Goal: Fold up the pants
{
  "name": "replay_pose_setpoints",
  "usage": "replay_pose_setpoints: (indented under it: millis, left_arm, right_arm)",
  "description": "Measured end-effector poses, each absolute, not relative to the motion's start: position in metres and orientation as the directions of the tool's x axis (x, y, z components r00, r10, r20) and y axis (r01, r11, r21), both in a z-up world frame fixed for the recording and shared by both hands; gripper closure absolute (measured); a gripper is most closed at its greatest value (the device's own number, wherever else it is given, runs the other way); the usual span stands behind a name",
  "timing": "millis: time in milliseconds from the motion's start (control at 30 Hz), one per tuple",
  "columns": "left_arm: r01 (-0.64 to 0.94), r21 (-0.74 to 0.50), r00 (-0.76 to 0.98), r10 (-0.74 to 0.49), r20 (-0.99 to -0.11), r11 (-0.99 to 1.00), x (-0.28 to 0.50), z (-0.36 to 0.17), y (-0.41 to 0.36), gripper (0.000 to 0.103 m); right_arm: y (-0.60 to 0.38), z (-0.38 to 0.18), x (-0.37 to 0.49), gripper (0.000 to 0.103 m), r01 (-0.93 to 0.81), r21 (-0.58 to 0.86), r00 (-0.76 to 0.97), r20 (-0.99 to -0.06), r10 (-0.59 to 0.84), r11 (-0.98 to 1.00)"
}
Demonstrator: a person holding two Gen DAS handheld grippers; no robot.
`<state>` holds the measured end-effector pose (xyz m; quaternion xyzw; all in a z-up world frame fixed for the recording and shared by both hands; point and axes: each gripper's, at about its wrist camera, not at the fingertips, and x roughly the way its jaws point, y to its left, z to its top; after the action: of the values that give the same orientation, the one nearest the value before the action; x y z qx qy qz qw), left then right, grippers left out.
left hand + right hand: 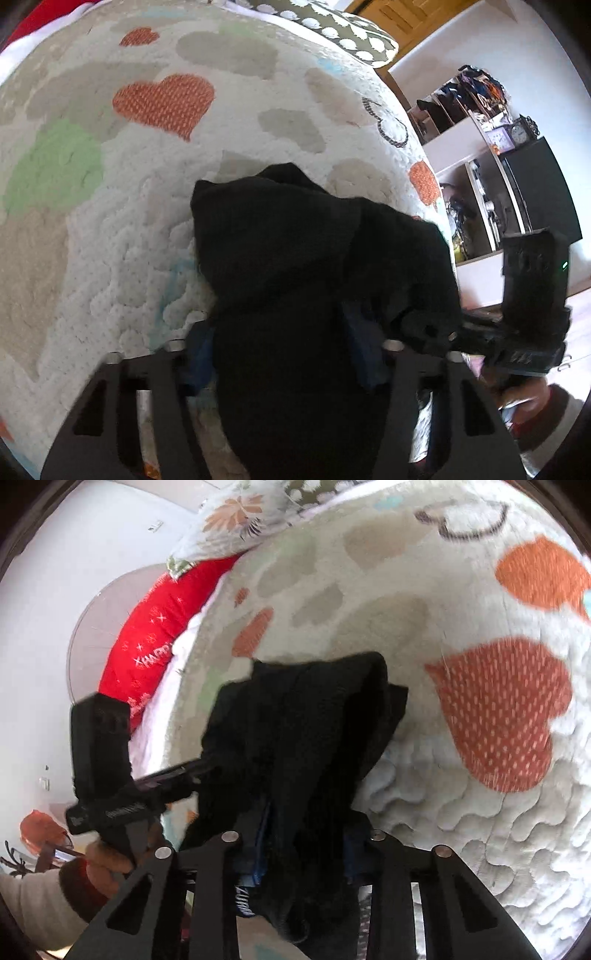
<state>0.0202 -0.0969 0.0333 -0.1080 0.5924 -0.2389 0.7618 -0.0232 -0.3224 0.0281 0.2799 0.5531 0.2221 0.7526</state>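
— Clearly clamped: left claw (284,354) pinching one bunch of the black pants (314,251), right claw (303,834) pinching another just beside it.
— Lifted off the heart-print quilt (147,229) at the near edge, far end draped on it?
— Looks so. Risky though: thick bunched fabric, uneven grips. Could slip free or fold crooked.

A heart-patterned quilt (221,140) fills the frame. Upper right: white wall (517,48), wooden door (402,14), cluttered shelves (469,110), black cabinet (539,184).
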Motion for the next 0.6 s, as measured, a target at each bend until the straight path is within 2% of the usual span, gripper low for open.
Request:
replay_pose_setpoints:
  millis: [33,67,233,300,367,400,433,600]
  left_arm:
    - [0.231,-0.465,0.18,-0.508,-0.842,0.854,0.023,0.038,-0.094,0.064]
    - [0.233,-0.484,0.189,-0.528,-0.828,0.843,0.025,0.046,-0.091,0.064]
    - [0.333,-0.423,0.268,-0.515,-0.814,0.842,0.048,0.086,-0.101,0.064]
    - [0.351,-0.389,0.278,-0.491,-0.825,0.852,0.064,0.085,-0.109,0.064]
    - [0.35,-0.339,0.276,-0.442,-0.854,0.873,0.079,0.072,-0.12,0.063]
    - [0.344,-0.311,0.266,-0.41,-0.872,0.886,0.086,0.063,-0.123,0.062]
    - [0.322,-0.269,0.257,-0.358,-0.898,0.908,0.091,0.051,-0.126,0.06]
    - [0.239,-0.213,0.279,-0.277,-0.919,0.947,0.086,0.049,-0.114,0.044]
  right_arm:
    - [-0.324,0.038,-0.02,0.073,-0.03,0.673,0.313,-0.696,0.647,0.739]
    - [-0.324,0.044,-0.017,0.073,-0.036,0.674,0.325,-0.69,0.647,0.738]
    - [-0.331,0.066,0.007,0.073,-0.053,0.66,0.405,-0.672,0.62,0.749]
    - [-0.333,0.054,0.023,0.071,-0.017,0.629,0.409,-0.705,0.579,0.777]
    - [-0.331,0.038,0.035,0.06,0.031,0.557,0.392,-0.771,0.502,0.83]
    - [-0.329,0.032,0.039,0.06,0.046,0.507,0.371,-0.808,0.457,0.861]
    - [-0.328,0.027,0.042,0.06,0.056,0.439,0.339,-0.853,0.396,0.897]
    - [-0.339,0.06,0.026,0.057,0.037,0.394,0.389,-0.852,0.35,0.918]
